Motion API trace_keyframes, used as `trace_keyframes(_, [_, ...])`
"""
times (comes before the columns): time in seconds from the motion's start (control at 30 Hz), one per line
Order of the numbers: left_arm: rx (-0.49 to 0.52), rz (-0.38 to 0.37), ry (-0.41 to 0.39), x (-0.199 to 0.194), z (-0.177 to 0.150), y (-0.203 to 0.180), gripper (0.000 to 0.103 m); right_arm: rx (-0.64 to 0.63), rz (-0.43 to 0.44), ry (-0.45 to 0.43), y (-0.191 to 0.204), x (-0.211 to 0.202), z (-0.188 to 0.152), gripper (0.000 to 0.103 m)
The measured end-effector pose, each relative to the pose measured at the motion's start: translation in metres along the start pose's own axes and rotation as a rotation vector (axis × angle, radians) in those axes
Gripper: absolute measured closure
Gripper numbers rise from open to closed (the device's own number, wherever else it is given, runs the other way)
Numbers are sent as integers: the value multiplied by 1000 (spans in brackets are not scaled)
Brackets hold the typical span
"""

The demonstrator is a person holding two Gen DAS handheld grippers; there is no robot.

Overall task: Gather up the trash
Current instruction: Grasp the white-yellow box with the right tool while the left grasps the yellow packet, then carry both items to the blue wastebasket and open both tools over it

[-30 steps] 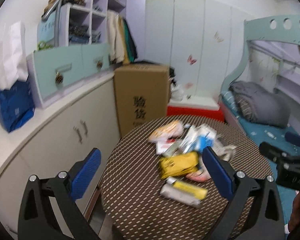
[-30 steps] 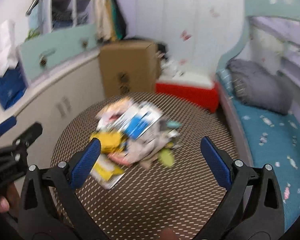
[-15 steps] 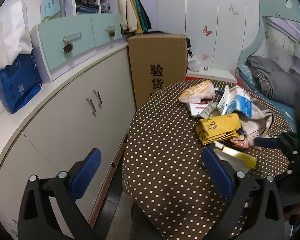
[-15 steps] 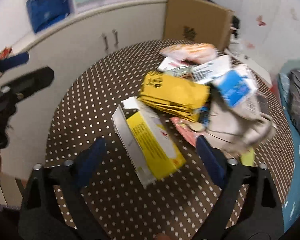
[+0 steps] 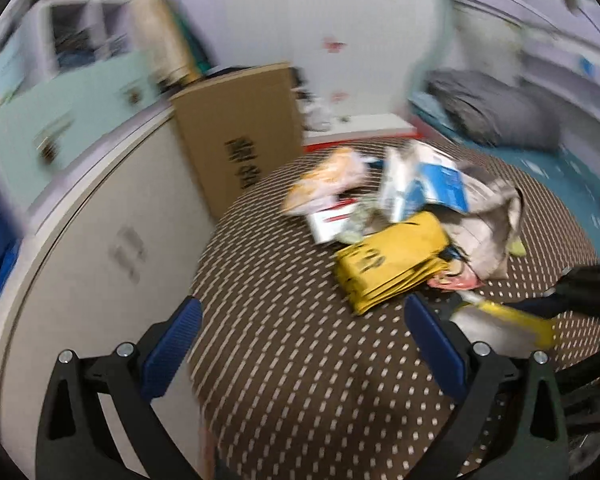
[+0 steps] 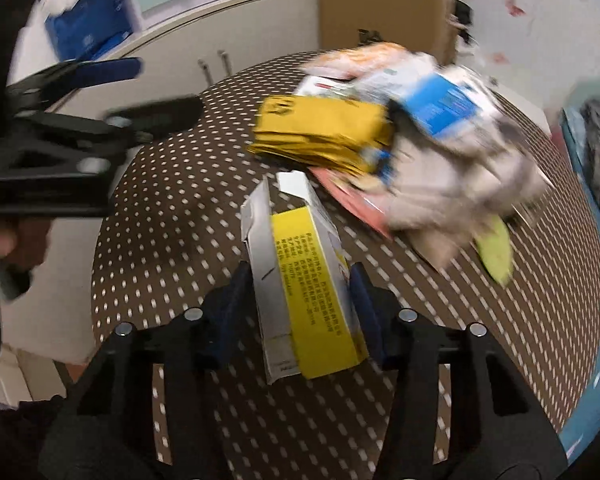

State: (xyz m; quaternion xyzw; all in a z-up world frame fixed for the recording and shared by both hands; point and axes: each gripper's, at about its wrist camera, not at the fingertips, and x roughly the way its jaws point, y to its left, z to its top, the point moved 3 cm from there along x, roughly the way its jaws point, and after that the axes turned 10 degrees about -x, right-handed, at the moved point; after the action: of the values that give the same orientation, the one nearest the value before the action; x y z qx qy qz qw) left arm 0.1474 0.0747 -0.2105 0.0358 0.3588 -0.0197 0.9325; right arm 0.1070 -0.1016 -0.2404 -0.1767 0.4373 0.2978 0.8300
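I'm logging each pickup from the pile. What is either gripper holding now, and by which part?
The right gripper, jaws just closing, straddles the near end of the yellow and white box; a firm grip cannot be told. The left gripper holds nothing.

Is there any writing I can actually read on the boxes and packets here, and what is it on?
Cardboard box: two large dark characters, too blurred to read.
Yellow-and-white carton: columns of small print, too small to read.
Yellow packet: dark mark, blurred.
Blue-and-white packet: print blurred.
Nothing legible.

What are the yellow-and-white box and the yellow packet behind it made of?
Yellow-and-white box: looks like thin printed paperboard, matte grey-white inside; straight creases and an open flap at the far end. Yellow packet: probably glossy plastic or foil film, going by its sheen and soft wrinkles, but blur leaves it open.
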Motion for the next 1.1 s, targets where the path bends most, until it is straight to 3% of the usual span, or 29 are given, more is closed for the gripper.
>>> trace_keyframes(0.23, [423, -98, -15, 48, 5, -56, 4, 125, -47, -9, -32, -34, -36, 56])
trace_keyframes(0.37, [526, -126, -26, 65, 7, -70, 5, 180, -68, -14, -46, -43, -51, 56])
trace_keyframes(0.47, [593, -185, 9, 70, 2, -81, 39, 210, -81, -16, -54, -47, -61, 56])
trace_keyframes(0.53, [625, -162, 18, 73, -5, -81, 45, 236, -77, -28, -61, -51, -65, 56])
trace_keyframes(0.6, [623, -167, 25, 71, -7, -80, 51, 249, -78, -36, -66, -53, -66, 56])
trace_keyframes(0.77, [472, -249, 58, 54, -2, -59, 58, 275, -78, -58, -79, -59, -64, 56])
trace_keyframes(1.0, [291, -262, 58, 38, -4, -35, 60, 317, -86, -90, -92, -69, -64, 56])
trace_keyframes(1.03, [279, -256, 48, 37, -3, -32, 58, 321, -87, -91, -93, -69, -65, 56])
trace_keyframes(1.1, [271, -230, 36, 40, -2, -33, 29, 328, -85, -89, -96, -67, -67, 56])
